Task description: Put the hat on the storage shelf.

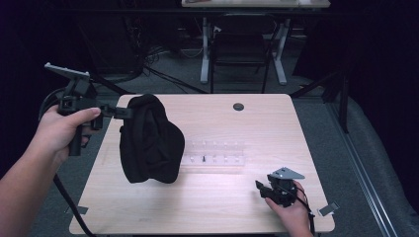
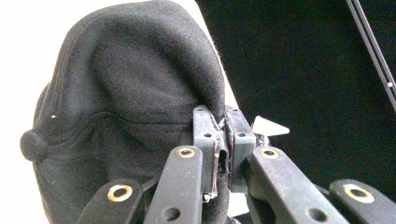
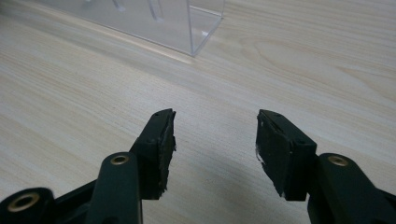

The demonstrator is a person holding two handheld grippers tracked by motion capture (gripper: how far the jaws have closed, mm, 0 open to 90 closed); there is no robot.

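Table (image 1: 207, 202): light wood top, centre of the high view, dark floor around it.

Cap (image 1: 148, 140): black fabric, hanging in the air at centre-left of the high view, over the table's left half — its lower edge appears clear of the wood. In the left gripper view it takes up the upper left of the frame, with a small button at its left side.

Left gripper (image 1: 126, 113): upper left of the high view, held by the left hand (image 1: 62, 131), grey plate on top. Jaws are pressed together on a fold of the cap's edge; in the left gripper view (image 2: 223, 140) the fabric is pinched between the two pads, no gap left.

Right gripper (image 1: 261, 188): lower right of the high view, low over the table, held by the right hand (image 1: 291, 212). In the right gripper view (image 3: 215, 144) the jaws stand wide apart with nothing between them — bare wood shows in the gap.

Rack (image 1: 215, 153): clear plastic, lying on the table at centre of the high view, just right of the cap. One small dark item sits in it; too small to tell what. A corner of the rack (image 3: 187, 23) shows at the top of the right gripper view, well ahead of the jaws.

Grommet (image 1: 238, 106): dark round cap in the tabletop, upper centre, apart from everything else.
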